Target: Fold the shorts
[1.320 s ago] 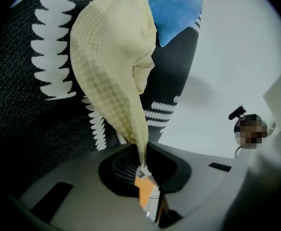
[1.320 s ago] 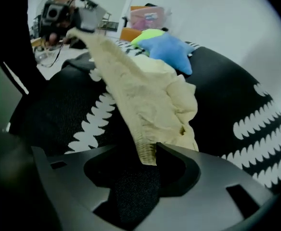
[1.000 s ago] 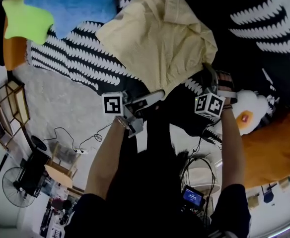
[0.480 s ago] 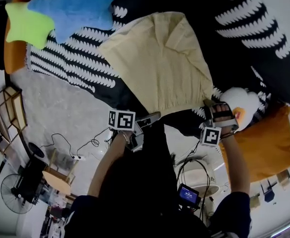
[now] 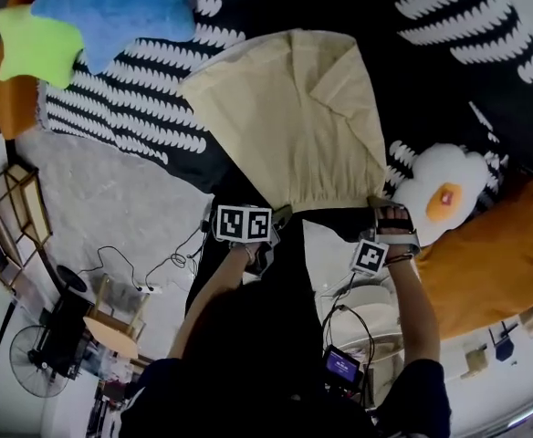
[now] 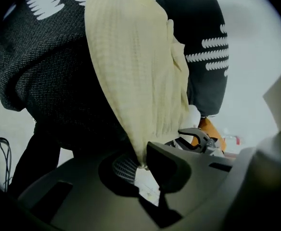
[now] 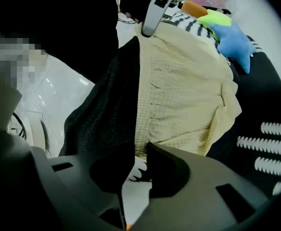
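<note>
Pale yellow shorts (image 5: 294,117) lie spread on a black blanket with white marks (image 5: 148,108). My left gripper (image 5: 280,215) is at the near left corner of their hem-like near edge, shut on the cloth; in the left gripper view the shorts (image 6: 131,71) taper down into its jaws (image 6: 141,165). My right gripper (image 5: 376,206) is at the near right corner, pointing down. In the right gripper view the shorts (image 7: 188,90) run into its jaws (image 7: 141,153), which are shut on the edge. The near edge hangs taut between both grippers at the blanket's border.
A blue star cushion (image 5: 111,7) and a green one (image 5: 34,44) lie at the far left. A fried-egg plush (image 5: 435,194) and an orange cushion (image 5: 495,263) sit to the right. Cables (image 5: 148,272) and a fan (image 5: 38,363) are on the floor below.
Both grippers have drawn the shorts' near edge toward me and apart. The crumpled cloth has been pulled out flat and smooth on the blanket.
</note>
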